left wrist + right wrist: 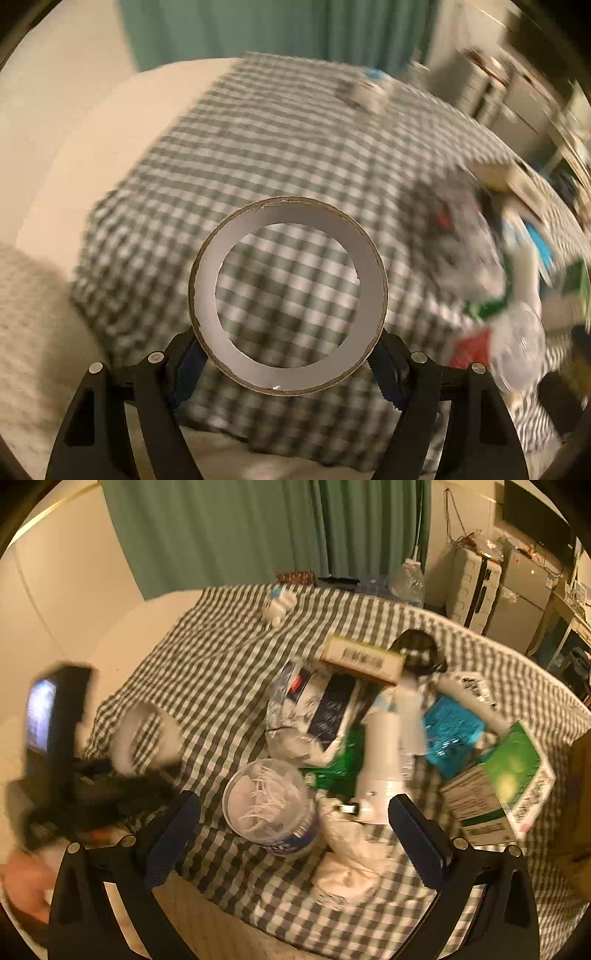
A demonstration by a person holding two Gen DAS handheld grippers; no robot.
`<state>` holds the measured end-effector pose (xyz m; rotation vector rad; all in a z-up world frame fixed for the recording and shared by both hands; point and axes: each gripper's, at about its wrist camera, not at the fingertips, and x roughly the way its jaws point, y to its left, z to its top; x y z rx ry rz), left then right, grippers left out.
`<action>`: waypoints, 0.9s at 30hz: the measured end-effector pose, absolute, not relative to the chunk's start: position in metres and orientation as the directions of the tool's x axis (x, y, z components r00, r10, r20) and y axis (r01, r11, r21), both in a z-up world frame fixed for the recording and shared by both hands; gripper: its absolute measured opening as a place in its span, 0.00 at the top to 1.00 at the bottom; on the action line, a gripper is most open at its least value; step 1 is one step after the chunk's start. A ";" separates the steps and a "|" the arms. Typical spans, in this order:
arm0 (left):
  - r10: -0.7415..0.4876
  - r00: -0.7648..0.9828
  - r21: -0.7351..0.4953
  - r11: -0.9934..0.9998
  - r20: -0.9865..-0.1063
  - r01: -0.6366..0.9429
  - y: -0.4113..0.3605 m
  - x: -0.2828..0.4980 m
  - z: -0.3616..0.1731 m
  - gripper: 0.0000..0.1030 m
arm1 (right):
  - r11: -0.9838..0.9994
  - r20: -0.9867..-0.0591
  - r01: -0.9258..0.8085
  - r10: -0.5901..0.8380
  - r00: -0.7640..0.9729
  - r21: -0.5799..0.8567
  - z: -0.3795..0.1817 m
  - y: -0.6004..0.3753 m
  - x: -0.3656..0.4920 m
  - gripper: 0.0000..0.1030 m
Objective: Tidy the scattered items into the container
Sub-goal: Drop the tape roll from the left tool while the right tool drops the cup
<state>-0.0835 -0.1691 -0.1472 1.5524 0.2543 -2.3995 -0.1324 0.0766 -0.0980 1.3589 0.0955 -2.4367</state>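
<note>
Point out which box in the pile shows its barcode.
The tan box atop the pile, barcode facing up; the green box at the right shows printed text instead.

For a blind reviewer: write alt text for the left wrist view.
The left gripper grips a tape roll by its outer rim, held above a green-and-white checked cloth. Blurred clutter lies at the right edge.

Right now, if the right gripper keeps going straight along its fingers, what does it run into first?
Most likely the clear tub of floss picks or the white spray bottle beside it; both lie just ahead of the right gripper and its open fingers. Depth is hard to judge here.
</note>
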 end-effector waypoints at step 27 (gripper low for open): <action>0.029 -0.702 -0.075 -0.997 -0.712 0.034 -0.026 -0.020 0.021 0.23 | -0.961 -0.770 0.244 -0.253 -0.585 0.130 0.046 0.175 -0.073 0.38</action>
